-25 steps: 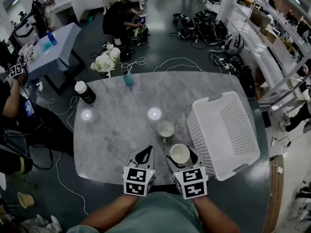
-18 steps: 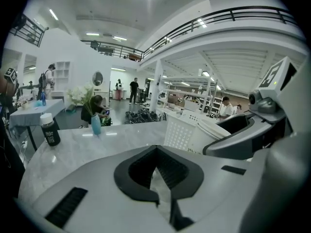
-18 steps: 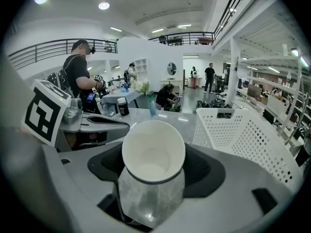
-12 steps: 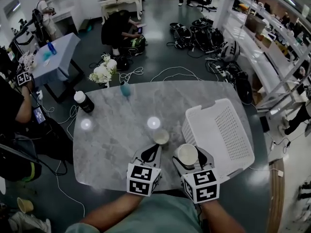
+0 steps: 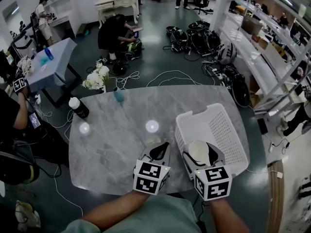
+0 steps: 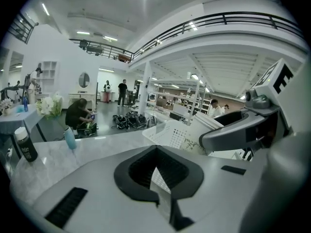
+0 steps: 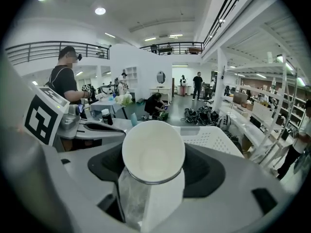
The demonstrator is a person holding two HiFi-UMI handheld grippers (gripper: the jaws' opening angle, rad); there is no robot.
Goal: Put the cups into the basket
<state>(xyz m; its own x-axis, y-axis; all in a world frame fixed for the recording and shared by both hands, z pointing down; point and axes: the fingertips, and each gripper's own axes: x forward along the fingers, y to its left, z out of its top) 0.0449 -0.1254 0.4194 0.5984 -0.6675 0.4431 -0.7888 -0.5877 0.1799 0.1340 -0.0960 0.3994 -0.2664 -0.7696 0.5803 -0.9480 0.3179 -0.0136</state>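
Right gripper [image 5: 200,155]: jaws clamped on the lower body of a white cup [image 7: 153,152], mouth upward. It is held over the near-left corner of the basket [image 5: 228,130], which spreads ahead and to the gripper's right, likely kept high and upright to clear the rim before release. Left gripper [image 5: 159,149]: jaws together with nothing between them, idling just left of the right one; a second cup [image 5: 154,141] stands on the table [image 5: 107,144] just ahead of its tips, probably the next pick.

Marble table [image 5: 104,149], dark floor [image 5: 146,57], loose cables [image 5: 167,75], white shelving [image 5: 265,47].
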